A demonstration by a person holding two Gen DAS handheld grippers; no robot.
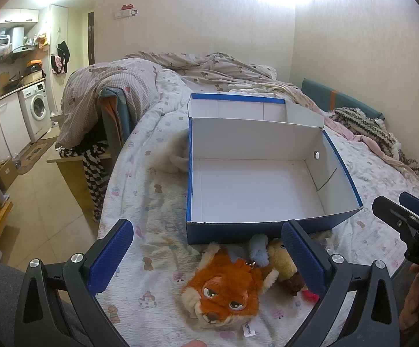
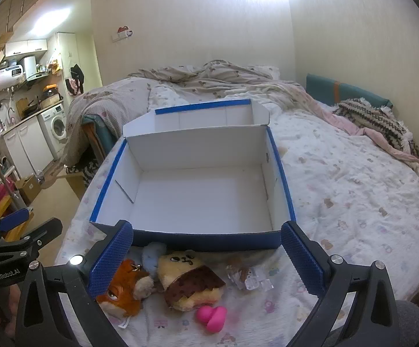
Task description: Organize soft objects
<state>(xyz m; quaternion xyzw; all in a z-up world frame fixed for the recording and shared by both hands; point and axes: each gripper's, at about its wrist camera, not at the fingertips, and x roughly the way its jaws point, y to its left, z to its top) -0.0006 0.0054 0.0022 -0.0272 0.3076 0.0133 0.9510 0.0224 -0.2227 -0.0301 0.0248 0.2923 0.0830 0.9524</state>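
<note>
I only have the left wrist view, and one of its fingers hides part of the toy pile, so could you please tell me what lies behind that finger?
Observer: A bright pink rubbery toy lies on the bedsheet, just on the near side of the tan plush.
Operator: Thank you. Is there anything else near it that I should know about?
Observer: Yes, a small clear plastic item lies on the sheet to the right of the tan plush, in front of the blue box and not inside it.
</note>
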